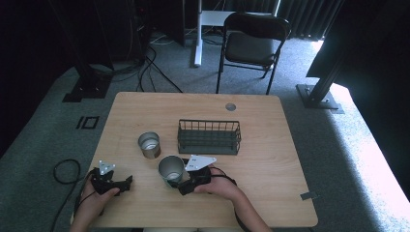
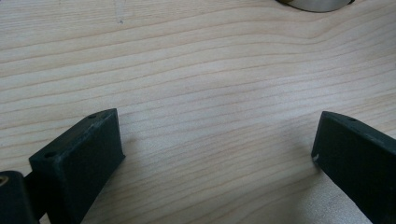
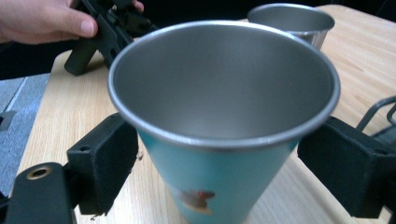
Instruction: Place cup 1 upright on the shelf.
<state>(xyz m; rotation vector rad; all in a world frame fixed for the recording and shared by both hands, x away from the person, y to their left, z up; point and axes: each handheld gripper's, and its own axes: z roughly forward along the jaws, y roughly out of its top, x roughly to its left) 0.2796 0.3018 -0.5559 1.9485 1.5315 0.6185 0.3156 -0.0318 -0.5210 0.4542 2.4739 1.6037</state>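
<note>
We see a light wooden table. On it stand a teal metal cup near us, a second steel cup farther left, and a dark wire rack to the right.

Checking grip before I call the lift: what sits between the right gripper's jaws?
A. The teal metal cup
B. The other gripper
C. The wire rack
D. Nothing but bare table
A: in the right gripper view the teal cup stands between the right gripper jaws, one at each side; whether they press it, I cannot tell.
</note>
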